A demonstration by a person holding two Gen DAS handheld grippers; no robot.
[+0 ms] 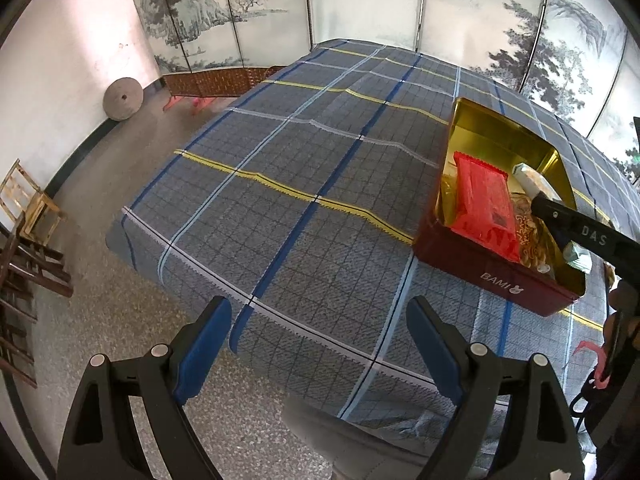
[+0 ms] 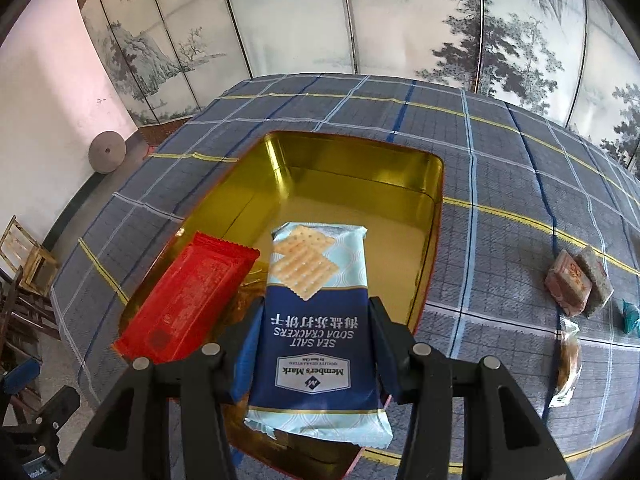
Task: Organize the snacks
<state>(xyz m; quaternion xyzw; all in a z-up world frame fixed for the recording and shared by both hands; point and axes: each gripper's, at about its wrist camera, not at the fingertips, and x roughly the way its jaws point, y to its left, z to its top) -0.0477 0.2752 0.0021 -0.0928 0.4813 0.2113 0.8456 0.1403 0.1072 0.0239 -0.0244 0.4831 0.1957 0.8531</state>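
The far half of the tin (image 2: 360,184) gives you bare gold floor to pass over. Nearer you, the red packet (image 2: 188,300) fills its left side, beside the cracker pack (image 2: 316,320). Right of the tin, small wrapped snacks (image 2: 576,288) lie on the checked cloth (image 1: 280,200), which stretches bare to the left.

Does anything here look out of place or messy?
Mildly. The red packet sits tilted, its corner over the tin's rim rather than flat inside. A few small snacks lie loose on the cloth beside it. Nothing looks spilled or damaged.
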